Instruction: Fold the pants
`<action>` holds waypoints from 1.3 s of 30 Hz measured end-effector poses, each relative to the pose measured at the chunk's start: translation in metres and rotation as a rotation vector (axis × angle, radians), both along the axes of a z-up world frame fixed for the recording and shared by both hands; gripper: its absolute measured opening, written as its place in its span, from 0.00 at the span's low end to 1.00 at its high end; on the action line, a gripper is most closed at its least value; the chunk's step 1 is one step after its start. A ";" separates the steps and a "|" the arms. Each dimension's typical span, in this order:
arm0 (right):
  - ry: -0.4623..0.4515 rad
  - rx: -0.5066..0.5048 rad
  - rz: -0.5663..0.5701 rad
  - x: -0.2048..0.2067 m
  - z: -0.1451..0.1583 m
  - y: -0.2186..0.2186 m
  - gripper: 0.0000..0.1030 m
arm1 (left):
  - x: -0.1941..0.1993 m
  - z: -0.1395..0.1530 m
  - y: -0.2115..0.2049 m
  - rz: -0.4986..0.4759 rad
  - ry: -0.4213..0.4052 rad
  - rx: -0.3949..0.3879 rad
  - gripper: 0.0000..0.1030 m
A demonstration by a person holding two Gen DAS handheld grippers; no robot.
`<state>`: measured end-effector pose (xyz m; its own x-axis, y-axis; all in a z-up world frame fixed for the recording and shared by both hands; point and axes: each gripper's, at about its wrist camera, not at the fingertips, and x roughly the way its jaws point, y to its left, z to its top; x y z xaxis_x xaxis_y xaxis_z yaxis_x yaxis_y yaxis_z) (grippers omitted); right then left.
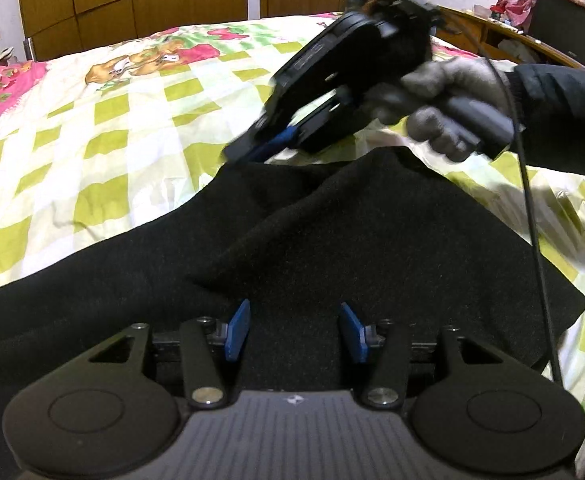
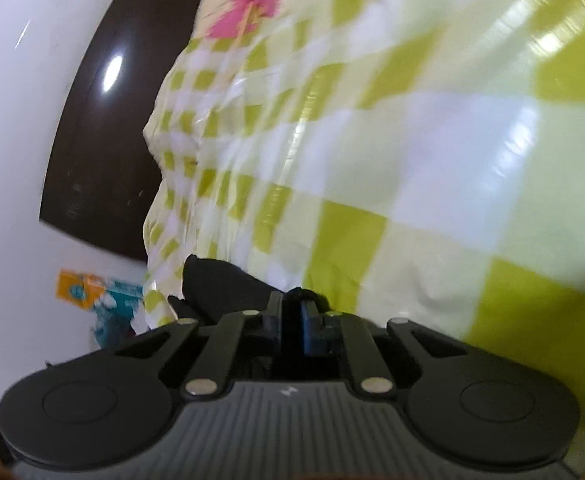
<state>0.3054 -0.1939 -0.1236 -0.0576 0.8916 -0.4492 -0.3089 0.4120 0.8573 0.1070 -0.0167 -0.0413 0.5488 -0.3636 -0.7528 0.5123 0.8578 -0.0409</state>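
Note:
Black pants (image 1: 292, 248) lie spread across the checked bedspread (image 1: 112, 128) in the left wrist view. My left gripper (image 1: 295, 330) is open and empty, just above the near part of the pants. My right gripper (image 1: 252, 152) is held by a gloved hand above the far edge of the pants, its blue pads shut on that edge and lifting it. In the right wrist view the right gripper (image 2: 292, 316) is shut with black pants fabric (image 2: 220, 284) bunched at its tips, over the bedspread (image 2: 412, 140).
Wooden wardrobe doors (image 1: 132, 0) stand behind the bed. A shelf with clutter (image 1: 512, 12) is at the back right. A black cable (image 1: 532, 200) hangs from the right gripper. The bed edge and white floor (image 2: 32, 160) with a colourful box (image 2: 80, 288) show at left.

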 end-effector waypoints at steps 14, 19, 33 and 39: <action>-0.210 -0.302 -0.278 -0.079 0.038 -0.090 0.14 | -0.001 0.016 0.000 0.102 -0.094 0.076 0.63; -0.311 -0.157 -0.351 -0.105 0.074 -0.092 0.23 | -0.003 0.015 -0.009 0.097 -0.137 0.115 0.63; -0.208 -0.260 -0.413 -0.186 0.073 -0.113 0.44 | -0.050 0.015 0.005 0.067 -0.111 0.195 0.67; -0.038 -0.325 -0.416 -0.234 0.042 -0.116 0.45 | -0.058 0.016 0.002 0.093 -0.080 0.192 0.67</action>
<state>0.0716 -0.3099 -0.0816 0.2935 0.6500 -0.7009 -0.0910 0.7489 0.6564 0.0489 -0.0146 -0.0249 0.6336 -0.1629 -0.7563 0.4259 0.8896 0.1651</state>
